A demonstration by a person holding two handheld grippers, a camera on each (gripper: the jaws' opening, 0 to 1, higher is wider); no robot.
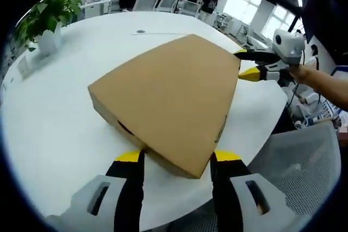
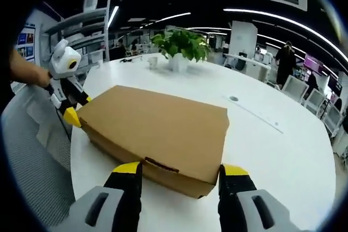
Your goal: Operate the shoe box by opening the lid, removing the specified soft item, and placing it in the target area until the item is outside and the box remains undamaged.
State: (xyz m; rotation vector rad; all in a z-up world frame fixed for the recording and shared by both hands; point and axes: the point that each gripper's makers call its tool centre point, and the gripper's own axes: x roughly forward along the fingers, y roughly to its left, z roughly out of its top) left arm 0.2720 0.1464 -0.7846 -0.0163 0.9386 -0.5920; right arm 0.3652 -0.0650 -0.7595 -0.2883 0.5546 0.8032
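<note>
A: Spreading under everything is the large round white table (image 1: 49,129), yes? What stands on it?

B: The flat brown cardboard shoe box (image 1: 168,99), lid down, lying near the table's edge. A grey mesh chair back (image 1: 296,175) sits just past that edge. Far across the table stands a leafy green plant in a white pot (image 2: 179,47), well apart from the box. Desks and people show in the office behind.

A: And the grippers?

B: In the left gripper view, the left gripper (image 1: 178,158) has its black, yellow-tipped jaws spread wide, one on either side of the box's near corner. The right gripper (image 1: 251,63) comes in from the right, its yellow tips at the box's far corner.

A: The other view?

B: The right gripper's own jaws stand apart, straddling the box's near end, where a small tab slot shows. The left gripper sits at the box's left corner. Nothing lies on the lid.
</note>
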